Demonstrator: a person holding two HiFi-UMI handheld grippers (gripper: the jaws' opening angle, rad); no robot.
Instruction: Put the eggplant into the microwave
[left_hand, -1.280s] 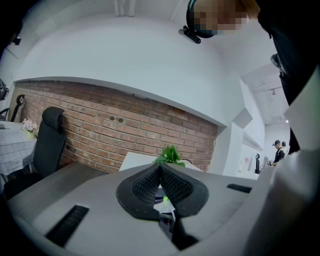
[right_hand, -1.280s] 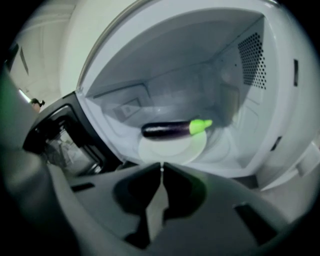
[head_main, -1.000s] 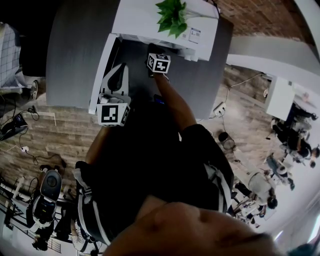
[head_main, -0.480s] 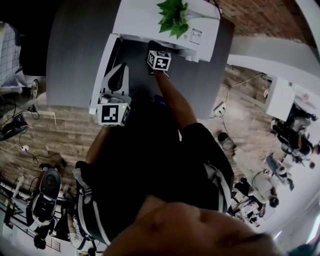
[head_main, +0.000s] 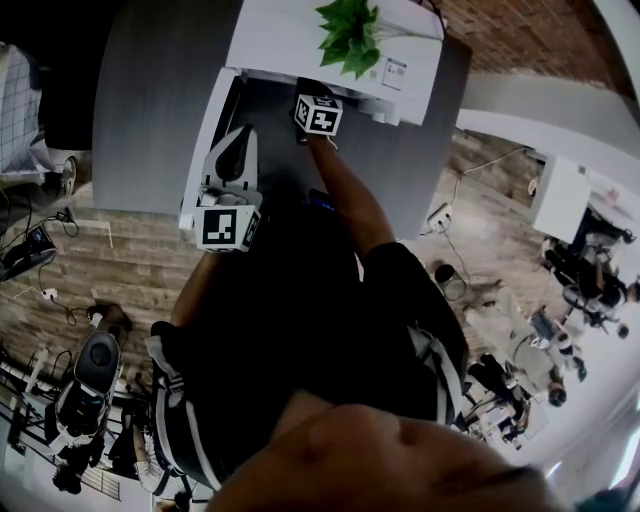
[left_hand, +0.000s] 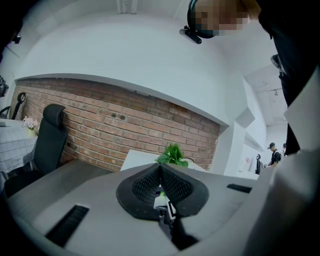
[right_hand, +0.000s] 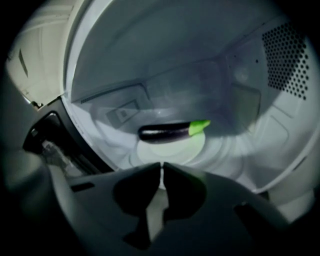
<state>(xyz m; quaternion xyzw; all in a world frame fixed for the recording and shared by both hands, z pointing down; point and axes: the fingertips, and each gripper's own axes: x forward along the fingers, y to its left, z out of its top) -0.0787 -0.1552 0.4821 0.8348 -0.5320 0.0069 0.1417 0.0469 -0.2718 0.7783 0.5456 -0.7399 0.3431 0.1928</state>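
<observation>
Grey table (head_main: 150, 100) and plank floor (head_main: 130, 270) look unchanged. Left gripper (left_hand: 160, 167) has not shifted, its jaws clenched on nothing. Right gripper (right_hand: 161, 167), jaws nearly together and empty, has edged slightly toward the microwave (right_hand: 150, 60), where the eggplant (right_hand: 165, 132) lies on the turntable (right_hand: 170, 150). People (head_main: 590, 280) at far right have moved.
</observation>
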